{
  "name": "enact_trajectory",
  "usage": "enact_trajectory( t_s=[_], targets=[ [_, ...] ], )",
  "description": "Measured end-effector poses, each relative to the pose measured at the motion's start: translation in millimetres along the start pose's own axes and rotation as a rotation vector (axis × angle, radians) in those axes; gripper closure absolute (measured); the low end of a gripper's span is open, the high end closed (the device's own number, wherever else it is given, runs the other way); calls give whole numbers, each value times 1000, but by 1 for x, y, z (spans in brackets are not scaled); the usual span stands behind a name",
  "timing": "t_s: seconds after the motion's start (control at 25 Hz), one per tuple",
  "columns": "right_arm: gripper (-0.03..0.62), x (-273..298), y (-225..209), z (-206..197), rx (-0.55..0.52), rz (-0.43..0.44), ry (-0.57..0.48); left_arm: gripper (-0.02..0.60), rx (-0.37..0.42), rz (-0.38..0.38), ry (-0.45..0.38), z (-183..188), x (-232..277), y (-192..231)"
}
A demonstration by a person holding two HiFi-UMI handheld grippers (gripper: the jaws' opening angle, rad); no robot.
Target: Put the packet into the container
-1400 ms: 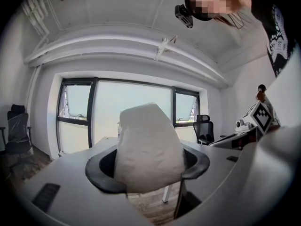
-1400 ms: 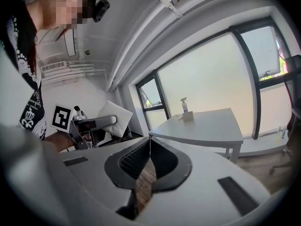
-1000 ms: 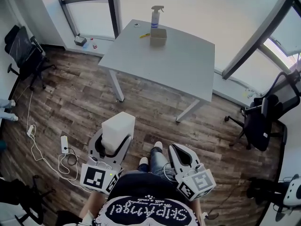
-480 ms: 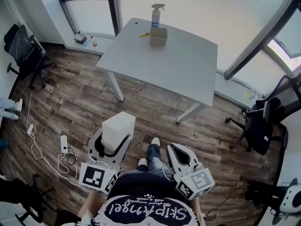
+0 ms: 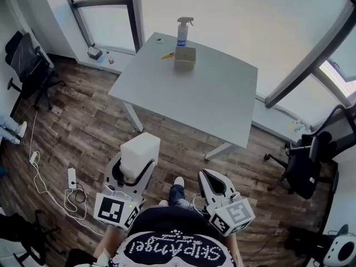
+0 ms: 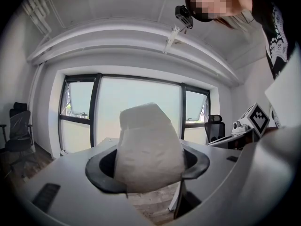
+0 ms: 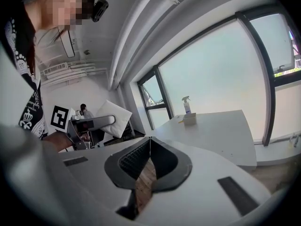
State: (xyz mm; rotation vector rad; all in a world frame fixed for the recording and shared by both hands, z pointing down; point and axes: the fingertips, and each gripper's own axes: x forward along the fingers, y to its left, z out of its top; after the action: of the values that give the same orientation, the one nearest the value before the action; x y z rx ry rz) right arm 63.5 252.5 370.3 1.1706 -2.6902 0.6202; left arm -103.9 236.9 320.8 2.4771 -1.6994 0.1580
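Packet (image 5: 140, 151) is white, soft and pillowy with a matte wrapper, clamped at its lower half by the left gripper (image 5: 135, 167) at waist level. Right gripper (image 5: 213, 183) is pinched closed with nothing in it. The grey table (image 5: 211, 104) has drifted nearer over the last second, so the person is walking in. Container (image 5: 185, 58), a small open box by the spray bottle (image 5: 182, 29), is still well apart from the packet.

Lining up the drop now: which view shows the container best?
The head view: it shows the container from above, at the table's far end beside the spray bottle. The right gripper view shows it small, side-on and distant. In the left gripper view the packet fills the middle; no container is visible.
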Motion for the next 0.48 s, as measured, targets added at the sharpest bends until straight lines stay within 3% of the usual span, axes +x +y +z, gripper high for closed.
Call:
enact_trajectory(
  t_s=[0.48],
  targets=[
    [579, 22, -40, 17, 11, 25, 15, 291, -5, 28, 6, 7, 46, 3]
  ],
)
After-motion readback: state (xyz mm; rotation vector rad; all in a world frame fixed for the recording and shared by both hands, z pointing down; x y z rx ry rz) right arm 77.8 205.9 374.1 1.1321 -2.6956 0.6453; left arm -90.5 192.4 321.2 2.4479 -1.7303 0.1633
